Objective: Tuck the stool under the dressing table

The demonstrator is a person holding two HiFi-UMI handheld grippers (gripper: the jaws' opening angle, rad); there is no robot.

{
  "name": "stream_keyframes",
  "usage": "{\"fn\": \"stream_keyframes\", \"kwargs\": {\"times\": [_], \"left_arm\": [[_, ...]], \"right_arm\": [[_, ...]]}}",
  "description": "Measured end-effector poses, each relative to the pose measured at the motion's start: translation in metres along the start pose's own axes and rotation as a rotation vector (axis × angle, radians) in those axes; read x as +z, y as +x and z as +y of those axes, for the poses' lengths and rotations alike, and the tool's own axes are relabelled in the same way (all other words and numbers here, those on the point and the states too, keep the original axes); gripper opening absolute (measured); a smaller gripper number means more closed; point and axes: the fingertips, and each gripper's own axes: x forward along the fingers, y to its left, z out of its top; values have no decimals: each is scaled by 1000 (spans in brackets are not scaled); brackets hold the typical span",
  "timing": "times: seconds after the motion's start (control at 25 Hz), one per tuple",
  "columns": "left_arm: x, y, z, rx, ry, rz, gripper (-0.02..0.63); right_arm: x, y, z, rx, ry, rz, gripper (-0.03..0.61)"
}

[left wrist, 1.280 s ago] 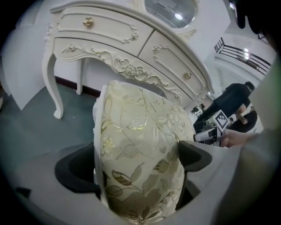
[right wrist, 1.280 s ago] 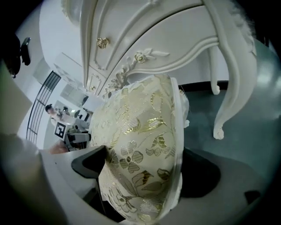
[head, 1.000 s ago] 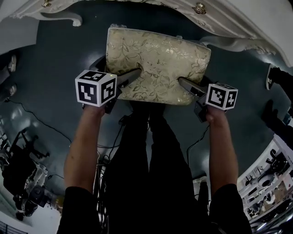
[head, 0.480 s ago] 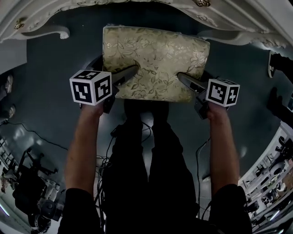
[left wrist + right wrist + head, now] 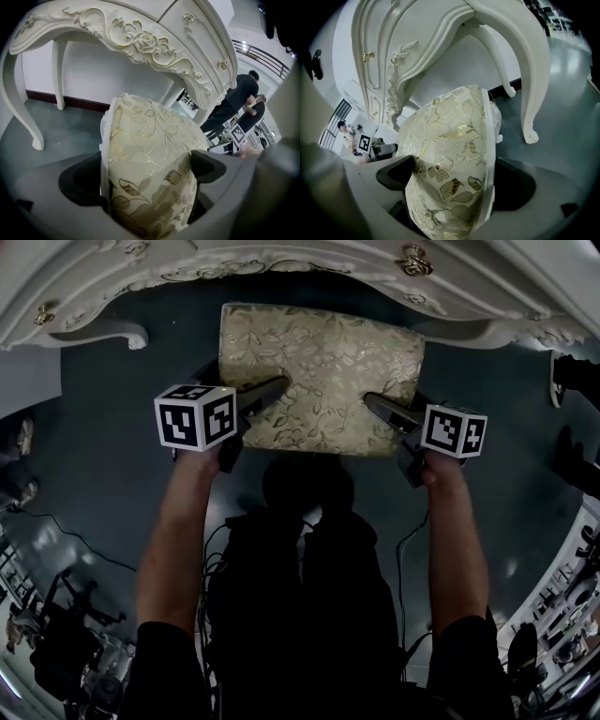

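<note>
**Operator:** Where's the table now?

**Spotter:** The table [image 5: 309,251] runs across the top of your head view, its carved rail [image 5: 147,42] arching over the dark floor [image 5: 103,484]. A second ago both tool cameras faced the drawer fronts. Now they look in under that rail, into the opening between the legs, so you've brought the stool closer to the gap.

**Operator:** And the stool itself?

**Spotter:** The stool [image 5: 319,371] sits square to the opening, its gold-leaf cushion [image 5: 150,140] facing up at you. Its far edge is near the rail, with a thin strip of floor showing between them from above. Most of the seat is on your side. I'd call it part-way: lined up with the gap, but not under the top as far as your head view shows. The cushion hides the stool's legs, so I can't tell whether it's lifted or sliding.

**Operator:** Are the tools holding?

**Spotter:** Yes. Your left tool [image 5: 270,390] is clamped on the near-left edge of the cushion and your right tool [image 5: 380,409] on the near-right. In each tool's own view the padding bulges out and fills the space between the two jaws. If one side runs ahead, the seat will likely swing toward the front leg [image 5: 536,89], which stands near the cushion's edge in your right tool view. The gilt knob [image 5: 411,259] above marks that side.
</note>
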Motion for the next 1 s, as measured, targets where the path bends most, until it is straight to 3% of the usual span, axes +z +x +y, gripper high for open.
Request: {"fn": "stream_keyframes", "kwargs": {"times": [0.24,0.44,0.68,0.8,0.92,1.0], "left_arm": [[0,1,4,5,-4,-47,574],[-26,22,8,-125,-205,81,574],[-25,28,13,-159,-243,92,574],[-28,23,5,-134,-253,68,574],[-10,-1,10,-37,-209,-3,573],[-26,-16,2,-16,-205,23,574]], "right_arm": [[2,2,-1,13,-10,-52,508],[-1,-14,3,-145,59,39,508],[7,-13,2,-163,58,-36,508],[6,-27,-3,-191,20,-81,508],[18,-38,-1,-228,-83,-197,506],[2,-55,7,-239,-69,-200,505]]}}
